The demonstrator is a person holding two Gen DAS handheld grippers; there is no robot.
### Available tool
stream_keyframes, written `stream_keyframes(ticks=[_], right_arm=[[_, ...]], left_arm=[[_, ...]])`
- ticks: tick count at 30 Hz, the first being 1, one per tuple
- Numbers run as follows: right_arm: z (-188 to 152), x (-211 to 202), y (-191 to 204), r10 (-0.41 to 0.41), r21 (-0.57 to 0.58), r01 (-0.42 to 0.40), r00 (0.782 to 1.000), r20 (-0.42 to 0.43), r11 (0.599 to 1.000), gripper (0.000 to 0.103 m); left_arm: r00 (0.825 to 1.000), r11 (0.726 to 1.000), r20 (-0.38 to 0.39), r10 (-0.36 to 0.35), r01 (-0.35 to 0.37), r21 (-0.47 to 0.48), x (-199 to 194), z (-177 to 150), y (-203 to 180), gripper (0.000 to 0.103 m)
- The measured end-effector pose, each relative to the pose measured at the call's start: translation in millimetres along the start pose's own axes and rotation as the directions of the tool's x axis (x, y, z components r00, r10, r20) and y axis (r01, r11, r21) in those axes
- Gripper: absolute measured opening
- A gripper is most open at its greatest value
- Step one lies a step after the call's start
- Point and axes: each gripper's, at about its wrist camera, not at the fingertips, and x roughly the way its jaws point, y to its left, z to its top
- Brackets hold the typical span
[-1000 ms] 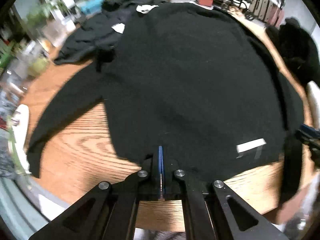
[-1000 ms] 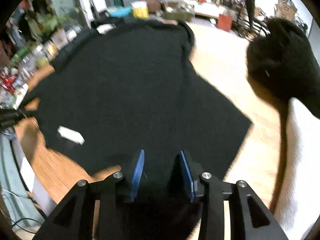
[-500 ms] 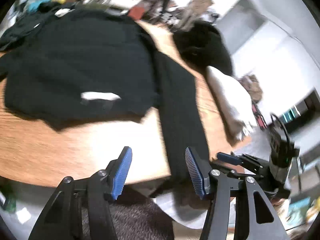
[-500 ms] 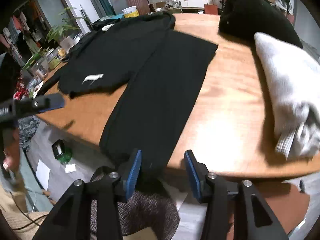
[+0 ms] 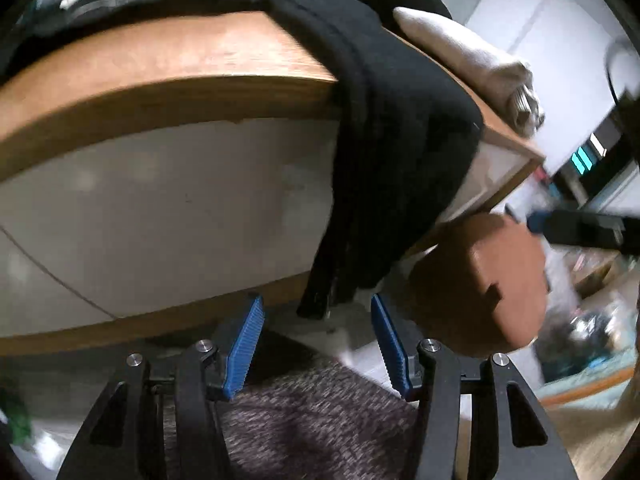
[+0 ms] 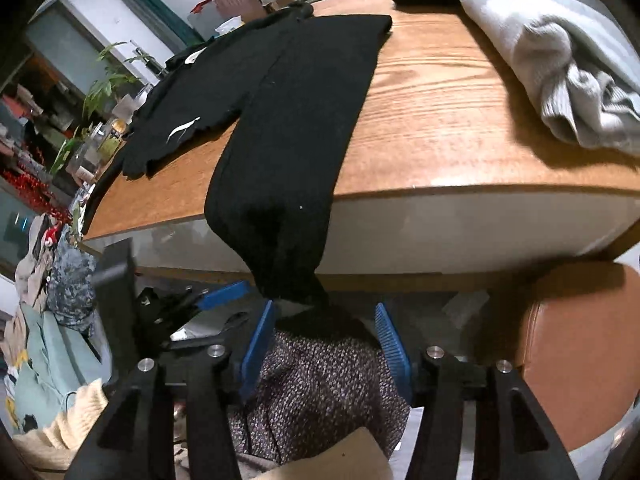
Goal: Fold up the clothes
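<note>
Both claws gape below the black sleeve [image 6: 280, 184] hanging off the table [image 6: 440, 120].

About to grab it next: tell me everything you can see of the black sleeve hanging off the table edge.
The long black knit sleeve lies flat across the oak-grain wooden table, joined to the black sweater body. It narrows and droops over the front edge; its cuff end hangs free, touching neither tool.
</note>
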Motion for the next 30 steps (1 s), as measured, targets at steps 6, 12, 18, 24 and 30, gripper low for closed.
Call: stream_keyframes(ticks=[6,12,18,24,30], right_arm=[[-6,-11,-8,-0.009,0.024,0.009,1.0,0.022,1.0,0.061],[-3,-14,-9,-0.013,0.022,0.012,1.0,0.028,1.0,0.063],[15,-17,-1,-0.015,-0.006,0.015,0.998,0.055,1.0,0.065],[71,-33,19,-0.074,-0.122,0.089,0.99,0.123,0.988,0.065],[192,-27,44,-0.24,-0.152,0.27,0.952,0.19,0.951,0.071]], left_arm=[[0.997,0.999,0.052,-0.051,0.05,0.005,-17,7,3,0.017],[0.98,0.996,0.177,-0.091,0.089,0.014,-74,31,1,0.006],[0.936,0.985,0.306,-0.174,0.168,0.046,-151,71,4,0.006],[0.97,0.998,0.239,-0.056,0.055,0.009,-197,102,38,0.006],[0.978,0.988,0.146,-0.15,0.145,0.049,-190,111,32,0.006]])
